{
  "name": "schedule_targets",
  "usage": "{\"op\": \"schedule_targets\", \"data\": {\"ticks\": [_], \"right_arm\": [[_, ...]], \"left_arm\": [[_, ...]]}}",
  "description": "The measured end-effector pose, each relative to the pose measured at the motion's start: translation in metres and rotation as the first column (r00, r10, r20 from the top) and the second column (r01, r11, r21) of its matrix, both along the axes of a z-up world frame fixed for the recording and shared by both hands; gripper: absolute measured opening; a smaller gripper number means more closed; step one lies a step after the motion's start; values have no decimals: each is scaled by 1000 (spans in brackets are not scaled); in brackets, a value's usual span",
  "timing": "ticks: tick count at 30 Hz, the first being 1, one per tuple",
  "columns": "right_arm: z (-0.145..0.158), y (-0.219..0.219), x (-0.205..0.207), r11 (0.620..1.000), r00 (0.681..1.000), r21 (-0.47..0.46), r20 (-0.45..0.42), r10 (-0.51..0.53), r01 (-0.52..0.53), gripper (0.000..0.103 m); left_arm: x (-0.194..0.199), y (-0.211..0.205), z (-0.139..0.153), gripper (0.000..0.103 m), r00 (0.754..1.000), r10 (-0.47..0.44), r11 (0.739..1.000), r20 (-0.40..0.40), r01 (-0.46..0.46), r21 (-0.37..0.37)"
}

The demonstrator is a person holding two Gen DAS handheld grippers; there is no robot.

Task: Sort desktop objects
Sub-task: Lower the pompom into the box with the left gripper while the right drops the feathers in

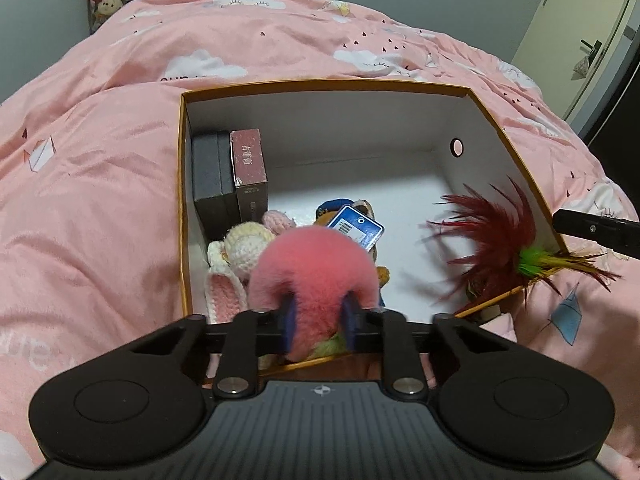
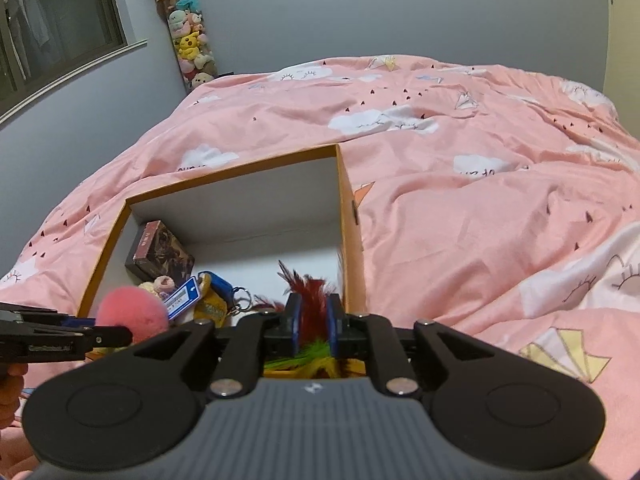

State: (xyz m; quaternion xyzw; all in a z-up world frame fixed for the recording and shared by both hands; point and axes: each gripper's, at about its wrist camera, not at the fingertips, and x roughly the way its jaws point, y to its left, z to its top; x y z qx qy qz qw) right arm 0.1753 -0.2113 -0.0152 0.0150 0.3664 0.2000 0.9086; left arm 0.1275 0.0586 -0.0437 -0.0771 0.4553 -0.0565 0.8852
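Note:
An open cardboard box [image 1: 320, 82] with orange rim and white inside lies on the bed. My left gripper [image 1: 320, 308] is shut on a pink fluffy pompom [image 1: 316, 264], held over the box's near left part. The pompom [image 2: 134, 312] and left gripper [image 2: 108, 330] also show at the left of the right wrist view. My right gripper [image 2: 313, 312] is at the box's near right corner, its pads slightly apart around a dark red feather toy [image 2: 310, 300] with a green and yellow base. That feather toy [image 1: 504, 232] leans blurred across the right wall of the box, beside a right gripper finger [image 1: 592, 228].
Inside the box stand two dark cases [image 1: 212, 184] and a maroon case [image 1: 250, 168] against the left wall. A crocheted bunny [image 1: 240, 248] and a plush keychain with a blue tag [image 1: 356, 226] lie near them. A pink duvet [image 2: 460, 200] surrounds the box. Stacked plush toys [image 2: 190, 40] line the wall.

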Motion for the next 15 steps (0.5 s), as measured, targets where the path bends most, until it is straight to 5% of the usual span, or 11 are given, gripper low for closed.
{"op": "schedule_targets", "data": {"ticks": [4, 15], "right_arm": [[-3, 7, -2, 1000, 1000, -2, 2, 16, -16, 20], [3, 2, -2, 1000, 999, 8, 46, -9, 9, 20]], "left_arm": [[-3, 3, 2, 4, 999, 20, 1000, 34, -19, -21], [-11, -8, 47, 1, 984, -14, 1000, 175, 17, -14]]}}
